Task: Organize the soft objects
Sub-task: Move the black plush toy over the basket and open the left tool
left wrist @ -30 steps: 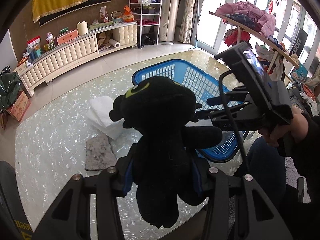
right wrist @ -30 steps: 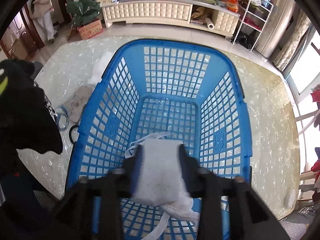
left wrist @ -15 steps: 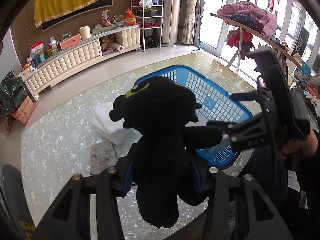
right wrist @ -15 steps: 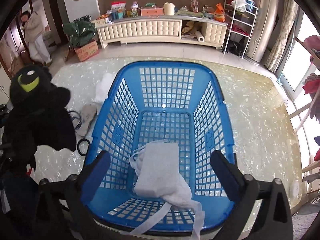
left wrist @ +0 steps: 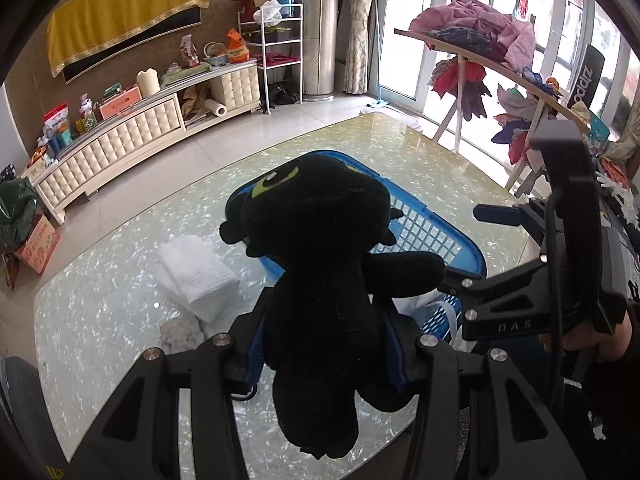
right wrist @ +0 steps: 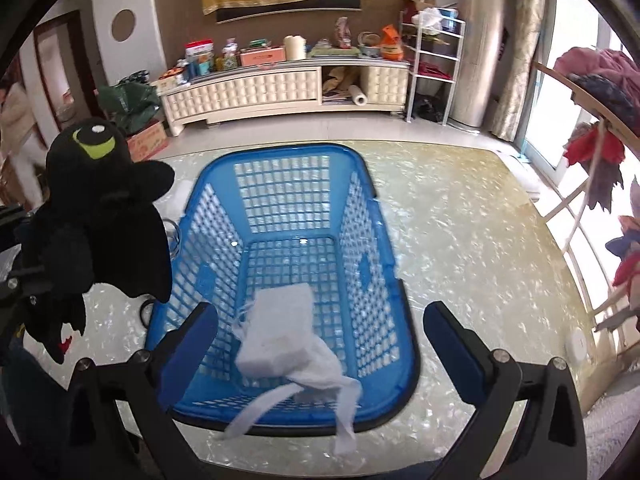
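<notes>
Step in hand, by the look of it: one soft item delivered, the next on its way.

Right gripper [right wrist: 320, 344]: jaws spread as wide as they go, nothing between the pads. Directly below, a white cloth bundle [right wrist: 280, 332] lying inside the blue basket [right wrist: 394, 300] at the near end, loose strips trailing over the near rim. Delivered, then.

Left gripper [left wrist: 324, 354]: jaws about half closed, pressed against the torso of a black plush toy [left wrist: 320, 248]. Toy held upright, head with the yellow-green eye uppermost, legs dangling below the pads. Held above the counter [left wrist: 104, 288] on the basket's left side, not yet over the opening.

Still out on the counter: a folded white towel [left wrist: 196, 276] just left of the basket, and a grey mottled cloth [left wrist: 180, 332] near it, partly hidden by the left gripper.

Next move, as a judgement: carry the plush across the left wall of the basket, clear of the rim, over the free far half of the floor, then spread the jaws. Right gripper best drawn aside first, being directly above the near end. Dangling legs likely to snag on the lattice wall if carried too low.
</notes>
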The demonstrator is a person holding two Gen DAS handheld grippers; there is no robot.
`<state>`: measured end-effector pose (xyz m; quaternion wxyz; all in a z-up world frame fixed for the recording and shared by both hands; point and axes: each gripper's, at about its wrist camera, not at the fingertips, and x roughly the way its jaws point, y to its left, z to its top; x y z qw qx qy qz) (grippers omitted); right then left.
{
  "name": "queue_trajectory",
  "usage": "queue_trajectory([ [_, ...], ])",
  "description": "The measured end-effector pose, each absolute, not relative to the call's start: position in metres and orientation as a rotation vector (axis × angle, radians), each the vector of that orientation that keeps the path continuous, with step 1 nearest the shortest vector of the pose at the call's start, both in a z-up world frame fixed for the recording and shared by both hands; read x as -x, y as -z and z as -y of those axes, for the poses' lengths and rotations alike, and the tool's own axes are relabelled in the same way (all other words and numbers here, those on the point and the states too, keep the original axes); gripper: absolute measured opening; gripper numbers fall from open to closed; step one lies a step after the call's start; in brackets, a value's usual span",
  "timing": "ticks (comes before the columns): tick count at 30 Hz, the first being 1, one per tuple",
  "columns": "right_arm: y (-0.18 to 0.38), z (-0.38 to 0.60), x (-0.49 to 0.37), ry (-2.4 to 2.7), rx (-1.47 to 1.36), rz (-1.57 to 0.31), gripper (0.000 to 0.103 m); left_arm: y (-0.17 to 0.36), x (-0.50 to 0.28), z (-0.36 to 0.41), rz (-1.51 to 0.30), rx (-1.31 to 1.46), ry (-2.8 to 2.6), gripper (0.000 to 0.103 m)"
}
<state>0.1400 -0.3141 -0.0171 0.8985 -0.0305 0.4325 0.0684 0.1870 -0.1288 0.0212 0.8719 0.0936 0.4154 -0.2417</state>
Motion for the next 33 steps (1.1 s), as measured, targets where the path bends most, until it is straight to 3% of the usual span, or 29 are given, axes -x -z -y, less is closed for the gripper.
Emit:
queue_trajectory([
  [33, 0.035, 0.355, -0.134, -0.097, -0.088, -0.952, 0.103, 0.059, -0.258, 0.222, -1.017, -0.404, 0.585, 0.046],
])
